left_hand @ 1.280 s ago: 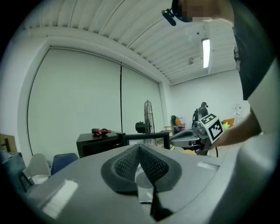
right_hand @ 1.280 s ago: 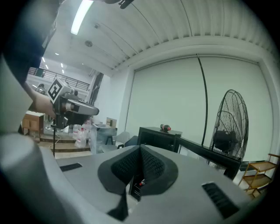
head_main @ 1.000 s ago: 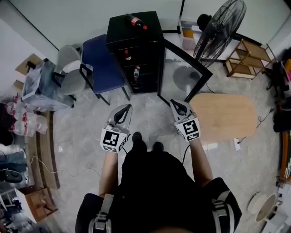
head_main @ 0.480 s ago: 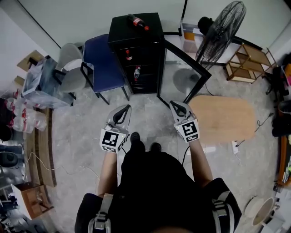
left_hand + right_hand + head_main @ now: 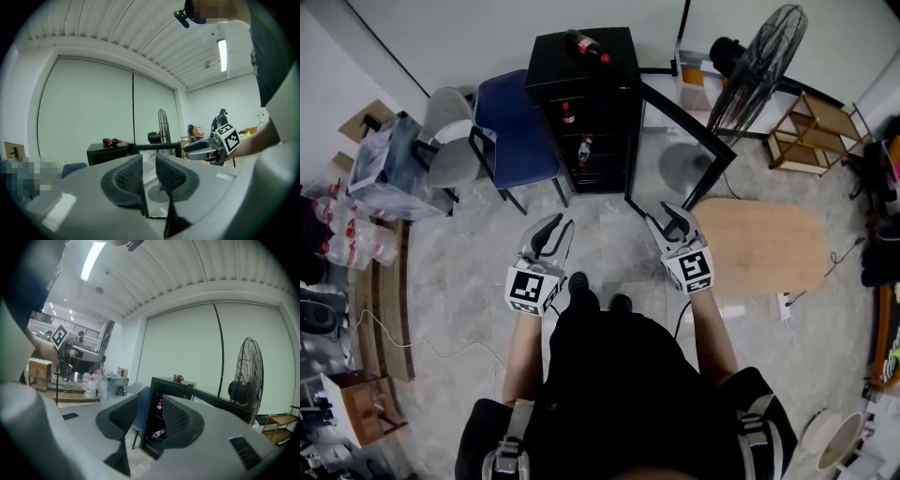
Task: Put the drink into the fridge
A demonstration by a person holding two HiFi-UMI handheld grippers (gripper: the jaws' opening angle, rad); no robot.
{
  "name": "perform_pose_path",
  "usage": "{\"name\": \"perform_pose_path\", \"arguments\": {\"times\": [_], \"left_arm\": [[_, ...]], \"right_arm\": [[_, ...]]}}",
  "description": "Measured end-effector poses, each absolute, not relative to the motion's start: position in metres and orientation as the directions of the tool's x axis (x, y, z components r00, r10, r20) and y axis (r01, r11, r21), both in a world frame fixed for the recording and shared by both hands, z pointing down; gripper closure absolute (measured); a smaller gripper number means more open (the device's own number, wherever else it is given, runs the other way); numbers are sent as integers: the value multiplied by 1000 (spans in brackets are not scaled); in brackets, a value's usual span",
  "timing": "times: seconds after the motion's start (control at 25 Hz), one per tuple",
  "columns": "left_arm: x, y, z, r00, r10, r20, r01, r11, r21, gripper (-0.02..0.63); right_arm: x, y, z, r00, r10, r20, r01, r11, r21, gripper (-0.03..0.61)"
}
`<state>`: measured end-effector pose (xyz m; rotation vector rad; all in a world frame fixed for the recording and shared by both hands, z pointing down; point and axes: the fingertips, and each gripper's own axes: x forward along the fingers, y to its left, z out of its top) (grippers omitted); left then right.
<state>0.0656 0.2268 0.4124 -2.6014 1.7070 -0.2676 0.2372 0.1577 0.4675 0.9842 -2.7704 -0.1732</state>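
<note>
A cola bottle (image 5: 586,44) lies on its side on top of the small black fridge (image 5: 602,70). The fridge's glass door (image 5: 680,122) stands open to the right, and two more bottles (image 5: 567,113) rest on the shelves inside. Both grippers are held level in front of the person, well short of the fridge. The left gripper (image 5: 554,227) and the right gripper (image 5: 671,217) are open, and their jaws have just been opening with nothing between them. The right gripper view shows the top bottle (image 5: 178,378) and the shelf bottles (image 5: 160,406) past its jaws.
A blue chair (image 5: 511,131) stands tight against the fridge's left side, with a grey chair and clutter beyond it. A large floor fan (image 5: 755,66) and a wooden rack (image 5: 811,122) stand to the right. An oval wooden table (image 5: 764,244) sits beside the right gripper.
Both grippers' jaws were shut and now stand parted. The hands have stayed where they were.
</note>
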Motion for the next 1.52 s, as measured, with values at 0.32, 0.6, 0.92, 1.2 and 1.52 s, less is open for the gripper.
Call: {"name": "perform_pose_path", "arguments": {"times": [0.32, 0.6, 0.92, 1.2, 1.52], "left_arm": [[65, 231, 411, 399, -910, 115, -906, -410, -107, 437], [58, 220, 410, 396, -911, 118, -906, -408, -110, 430], [41, 202, 411, 394, -911, 121, -907, -407, -111, 422], [24, 180, 414, 393, -911, 128, -908, -406, -104, 419], [0, 142, 414, 407, -905, 125, -903, -419, -95, 419]], "right_arm": [[234, 159, 469, -771, -619, 149, -602, 785, 147, 293], [228, 149, 472, -771, -616, 164, -599, 788, 141, 272], [210, 130, 472, -779, -605, 165, -591, 796, 129, 264], [195, 107, 474, -778, -605, 168, -592, 796, 128, 264], [173, 73, 472, -767, -618, 172, -605, 786, 125, 264]]}}
